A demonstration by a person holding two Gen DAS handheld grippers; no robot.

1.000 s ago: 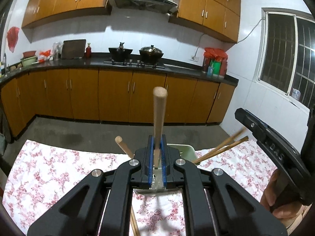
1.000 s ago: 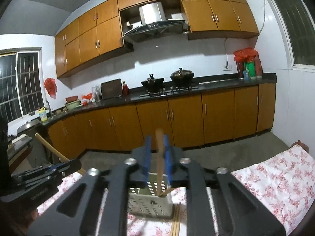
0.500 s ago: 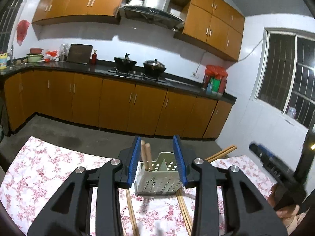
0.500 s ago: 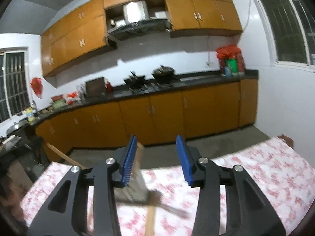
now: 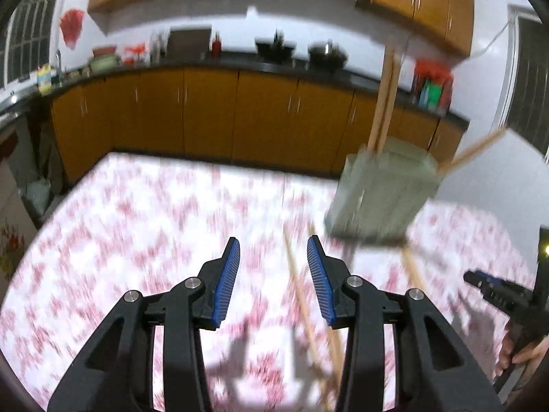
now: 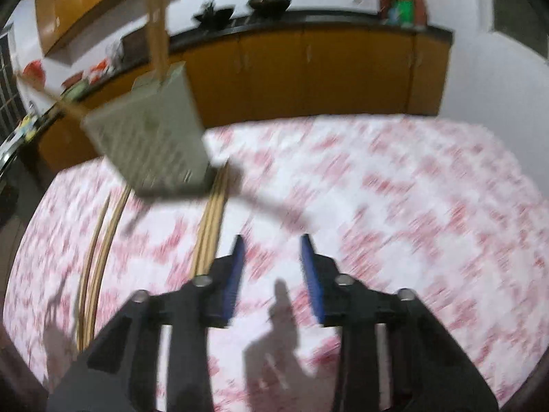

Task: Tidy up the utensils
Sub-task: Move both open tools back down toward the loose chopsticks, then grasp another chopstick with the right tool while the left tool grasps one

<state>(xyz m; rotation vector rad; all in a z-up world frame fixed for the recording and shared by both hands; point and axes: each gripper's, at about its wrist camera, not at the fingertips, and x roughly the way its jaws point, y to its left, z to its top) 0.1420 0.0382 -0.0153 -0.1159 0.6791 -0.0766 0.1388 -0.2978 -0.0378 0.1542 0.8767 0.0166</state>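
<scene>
A pale perforated utensil holder stands on the floral tablecloth, with wooden chopsticks upright in it and one leaning out to the right. Loose chopsticks lie on the cloth in front of it. My left gripper hovers low over them with its jaws opening; one chopstick lies under the gap, untouched. The right gripper has nothing between its jaws, which are closing. From this side the holder is up left, with one bundle of chopsticks by the left finger and another pair further left. Both views are blurred.
Orange kitchen cabinets under a dark counter with pots run beyond the table's far edge. The right gripper's body and the hand holding it show at the right edge of the left wrist view.
Both grippers were shut on chopsticks above the holder, then opened and left them standing in it. Both have since dropped toward the tablecloth and tilted down. The right jaws have narrowed again.
</scene>
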